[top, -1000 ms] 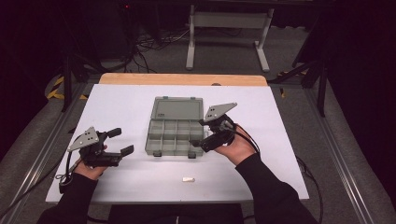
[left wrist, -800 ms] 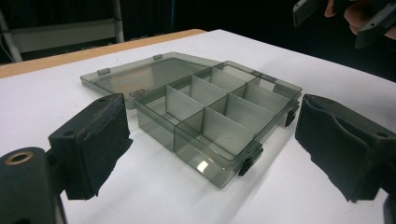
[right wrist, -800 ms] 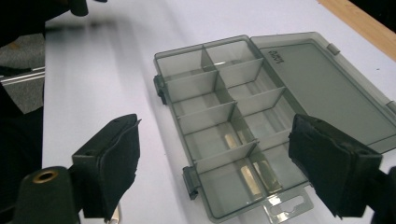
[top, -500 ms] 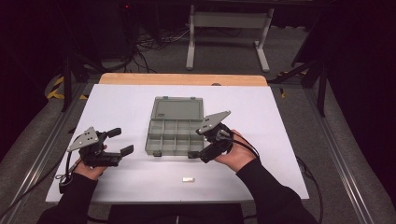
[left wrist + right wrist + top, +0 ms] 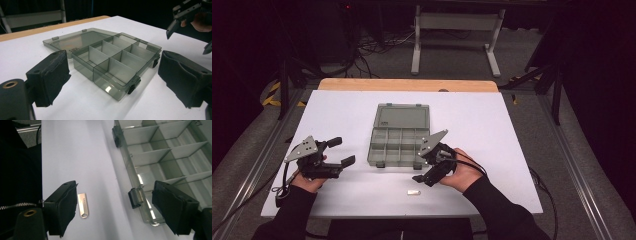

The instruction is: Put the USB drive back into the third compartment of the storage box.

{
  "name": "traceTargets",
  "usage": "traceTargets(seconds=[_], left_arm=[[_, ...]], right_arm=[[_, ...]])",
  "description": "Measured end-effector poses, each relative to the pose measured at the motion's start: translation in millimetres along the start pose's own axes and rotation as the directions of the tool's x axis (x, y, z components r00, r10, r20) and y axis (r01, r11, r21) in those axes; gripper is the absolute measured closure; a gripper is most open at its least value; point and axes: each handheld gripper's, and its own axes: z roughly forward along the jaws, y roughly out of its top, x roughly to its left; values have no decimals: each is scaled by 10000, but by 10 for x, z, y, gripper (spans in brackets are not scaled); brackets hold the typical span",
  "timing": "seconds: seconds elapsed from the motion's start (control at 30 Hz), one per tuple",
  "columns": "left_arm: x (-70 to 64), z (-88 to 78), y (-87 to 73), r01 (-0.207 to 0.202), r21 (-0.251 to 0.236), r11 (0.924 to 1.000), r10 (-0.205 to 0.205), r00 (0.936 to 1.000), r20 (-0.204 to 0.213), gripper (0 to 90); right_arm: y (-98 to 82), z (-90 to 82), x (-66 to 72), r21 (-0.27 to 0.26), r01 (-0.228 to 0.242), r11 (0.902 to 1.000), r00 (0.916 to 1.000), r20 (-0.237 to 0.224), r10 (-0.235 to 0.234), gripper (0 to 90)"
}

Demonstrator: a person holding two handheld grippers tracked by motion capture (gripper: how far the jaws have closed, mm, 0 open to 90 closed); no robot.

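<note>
Since a second ago the right tongs (image 5: 428, 172) have swung down off the clear compartment box (image 5: 398, 136) toward a small silver metal tag (image 5: 413, 192) on the white desk (image 5: 492, 130); jaws spread; the left tongs (image 5: 339, 151) rest unmoved, also spread; the right gripper view shows engraving on the tag; the box lies open mid-desk, lid flat behind.

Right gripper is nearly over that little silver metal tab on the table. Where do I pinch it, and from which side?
Come straight down from above with the right gripper, jaws open. The metal tab lies flat on the white table, thin and oblong, so close across its narrow width at mid-length; its flat face offers nothing to grip.
</note>
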Motion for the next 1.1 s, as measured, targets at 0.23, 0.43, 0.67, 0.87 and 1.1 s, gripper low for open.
traceTargets(seconds=[0.23, 0.43, 0.67, 0.87, 1.1], left_arm=[[0, -6, 2, -7, -34, 10000, 7, 10000, -5, 108], [-3, -6, 2, -16, -28, 10000, 16, 10000, -2, 108], [-4, -1, 0, -17, -6, 10000, 17, 10000, 28, 108], [-1, -9, 2, -10, -38, 10000, 10, 10000, -4, 108], [-3, -8, 1, -28, -27, 10000, 28, 10000, 13, 108]], right_arm=[[-1, 103, 77, 462, 140, 9988, 9997, -211, -131, 216], [-10, 188, 139, 912, 276, 9955, 9989, -403, -240, 225], [-27, 284, 211, 1562, 422, 9868, 9969, -717, -312, 237], [-21, 347, 275, 1950, 370, 9801, 9956, -916, -193, 265], [-24, 385, 315, 2168, 378, 9755, 9955, -928, -179, 286]])
